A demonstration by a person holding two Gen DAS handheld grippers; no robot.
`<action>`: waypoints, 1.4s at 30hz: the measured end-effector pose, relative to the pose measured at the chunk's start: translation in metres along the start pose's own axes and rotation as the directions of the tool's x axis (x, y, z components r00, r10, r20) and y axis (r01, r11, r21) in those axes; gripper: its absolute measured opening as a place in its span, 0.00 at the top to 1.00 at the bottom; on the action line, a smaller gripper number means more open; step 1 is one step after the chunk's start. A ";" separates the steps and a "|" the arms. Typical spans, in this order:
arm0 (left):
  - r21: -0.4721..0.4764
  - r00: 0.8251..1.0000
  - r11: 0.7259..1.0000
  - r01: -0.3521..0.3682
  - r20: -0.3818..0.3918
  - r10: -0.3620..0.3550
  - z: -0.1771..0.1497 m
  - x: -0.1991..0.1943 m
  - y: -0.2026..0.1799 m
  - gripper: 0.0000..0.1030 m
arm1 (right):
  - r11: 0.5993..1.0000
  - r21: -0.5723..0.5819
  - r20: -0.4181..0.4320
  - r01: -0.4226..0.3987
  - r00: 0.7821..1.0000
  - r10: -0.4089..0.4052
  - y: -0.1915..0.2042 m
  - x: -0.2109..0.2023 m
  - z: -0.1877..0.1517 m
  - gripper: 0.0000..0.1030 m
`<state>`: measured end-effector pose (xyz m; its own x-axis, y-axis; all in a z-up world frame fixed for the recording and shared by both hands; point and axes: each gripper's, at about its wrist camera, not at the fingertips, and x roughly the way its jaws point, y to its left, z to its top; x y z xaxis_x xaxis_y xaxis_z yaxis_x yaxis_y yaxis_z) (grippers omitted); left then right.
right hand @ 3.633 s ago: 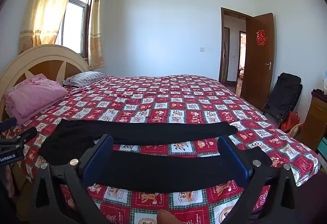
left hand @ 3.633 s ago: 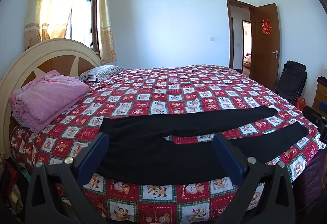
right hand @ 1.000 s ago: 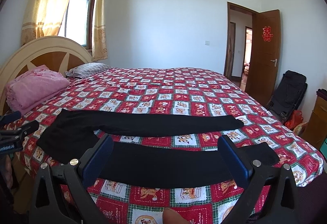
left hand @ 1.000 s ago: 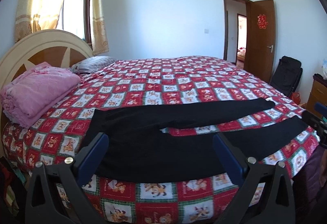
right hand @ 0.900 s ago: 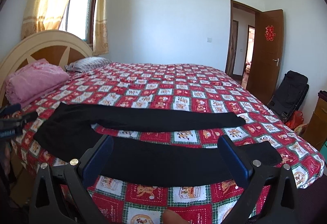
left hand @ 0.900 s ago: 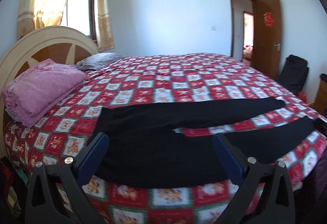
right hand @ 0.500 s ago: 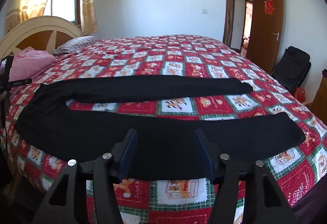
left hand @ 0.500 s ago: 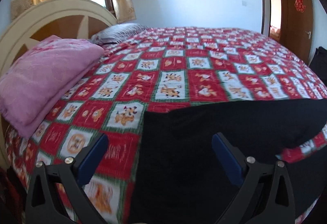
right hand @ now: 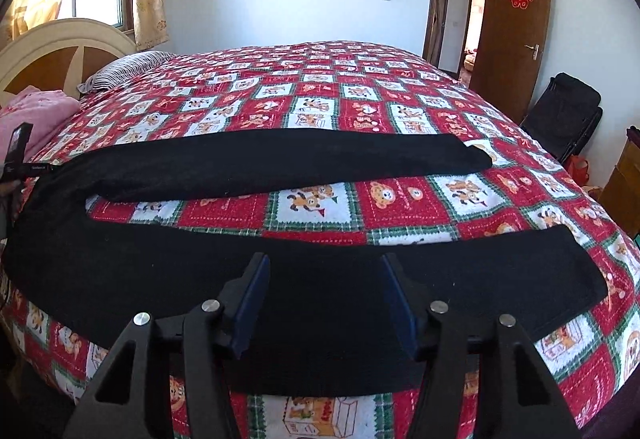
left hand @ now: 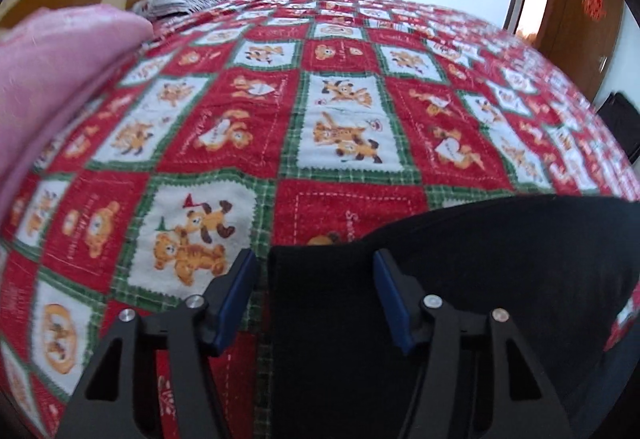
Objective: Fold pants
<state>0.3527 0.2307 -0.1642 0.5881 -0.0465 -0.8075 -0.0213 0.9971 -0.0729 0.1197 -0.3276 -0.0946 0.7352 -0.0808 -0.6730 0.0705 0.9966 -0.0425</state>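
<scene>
Left wrist view: the left gripper (left hand: 314, 271) hangs low over the waist corner of the black pants (left hand: 460, 279), jaws parted and straddling the fabric's edge, nothing pinched yet. If they close too shallow, they may catch only one layer, or snag the quilt (left hand: 344, 127) along with it. A pink blanket (left hand: 60, 79) bulges close on the left; the quilt beyond lies open.

Right wrist view: the right gripper (right hand: 324, 291) sits unclenched above the near leg, roughly mid-length. The pants (right hand: 280, 159) lie spread on the bed, legs apart, the near leg close to the mattress edge, so a careless tug could drag it off. Plenty of bare quilt (right hand: 360, 99) remains behind the far leg.
</scene>
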 end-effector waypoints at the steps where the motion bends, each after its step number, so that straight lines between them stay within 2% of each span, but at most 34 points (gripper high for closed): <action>1: -0.009 1.000 1.000 0.017 -0.004 -0.017 -0.001 0.000 0.002 0.39 | 1.000 -0.003 -0.001 -0.001 1.000 0.001 -0.001 0.001 0.003 0.45; 2: -0.014 1.000 1.000 0.027 -0.007 -0.027 -0.002 0.000 0.003 0.39 | 1.000 -0.003 -0.004 -0.003 1.000 0.003 -0.003 0.002 0.007 0.48; 3: -0.023 0.999 0.999 0.035 -0.008 -0.035 -0.003 0.000 0.005 0.38 | 1.000 0.000 -0.009 -0.011 1.000 0.011 -0.006 0.003 0.014 0.58; 8: 0.002 0.999 0.999 0.037 -0.008 -0.037 0.002 0.002 0.004 0.40 | 0.999 0.033 -0.017 -0.003 1.000 0.004 -0.031 0.010 0.044 0.60; 12: 0.041 0.999 0.998 0.050 0.013 -0.051 0.005 -0.001 -0.004 0.61 | 0.997 0.075 -0.044 0.033 0.999 -0.029 -0.068 0.028 0.067 0.60; 14: 0.048 0.998 0.997 0.060 0.012 -0.060 0.007 -0.001 -0.004 0.67 | 0.989 0.139 -0.065 0.055 0.997 -0.047 -0.101 0.044 0.081 0.60; 15: 0.047 0.997 0.996 0.077 0.012 -0.077 0.008 -0.002 -0.004 0.76 | 0.983 0.175 -0.075 0.061 0.996 -0.048 -0.119 0.053 0.087 0.60; 16: 0.042 0.994 0.993 0.111 0.008 -0.111 0.009 -0.001 -0.002 0.81 | 0.977 0.204 -0.080 0.062 0.996 -0.047 -0.134 0.061 0.091 0.60; 19: 0.014 0.990 0.989 0.144 -0.004 -0.144 0.012 -0.001 0.002 0.81 | 0.955 0.282 -0.097 0.096 0.993 -0.072 -0.184 0.084 0.104 0.60; 24: 0.044 0.992 0.991 0.128 -0.015 -0.128 0.012 0.001 -0.003 0.80 | 0.911 0.397 -0.144 0.112 0.988 -0.059 -0.248 0.127 0.123 0.59; 26: 0.048 0.994 0.993 0.110 -0.018 -0.109 0.012 0.003 -0.004 0.75 | 0.901 0.423 -0.162 0.093 0.986 -0.026 -0.257 0.141 0.130 0.49; 27: 0.048 0.994 0.993 0.105 -0.020 -0.104 0.014 0.004 -0.004 0.74 | 0.898 0.433 -0.176 0.073 0.984 0.005 -0.260 0.151 0.135 0.38; 29: 0.052 0.996 0.994 0.091 -0.021 -0.091 0.014 0.004 -0.005 0.74 | 0.900 0.434 -0.180 0.046 0.983 0.036 -0.260 0.166 0.145 0.37; 32: 0.075 0.998 0.995 0.065 -0.026 -0.063 0.015 0.005 -0.010 0.73 | 0.926 0.368 -0.218 0.077 0.976 0.006 -0.252 0.193 0.157 0.37; 36: 0.094 0.999 0.994 0.051 -0.016 -0.050 0.016 0.001 -0.010 0.69 | 0.933 0.352 -0.236 0.074 0.972 0.012 -0.249 0.226 0.167 0.37; 38: 0.103 0.997 0.992 0.075 -0.016 -0.074 0.015 0.000 -0.008 0.73 | 0.933 0.353 -0.234 0.070 0.972 0.016 -0.249 0.238 0.169 0.37; 40: 0.111 0.995 0.989 0.098 -0.015 -0.097 0.014 0.000 -0.007 0.82 | 0.932 0.358 -0.247 0.053 0.968 0.040 -0.247 0.251 0.171 0.37; 42: 0.125 0.995 0.987 0.103 -0.024 -0.100 0.013 0.001 -0.009 0.82 | 0.931 0.365 -0.271 0.020 0.959 0.086 -0.244 0.262 0.170 0.38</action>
<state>0.3637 0.2222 -0.1566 0.5673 -0.1476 -0.8102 0.1400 0.9868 -0.0818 0.4100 -0.5946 -0.1351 0.5281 0.0125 -0.8491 0.3264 0.9201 0.2165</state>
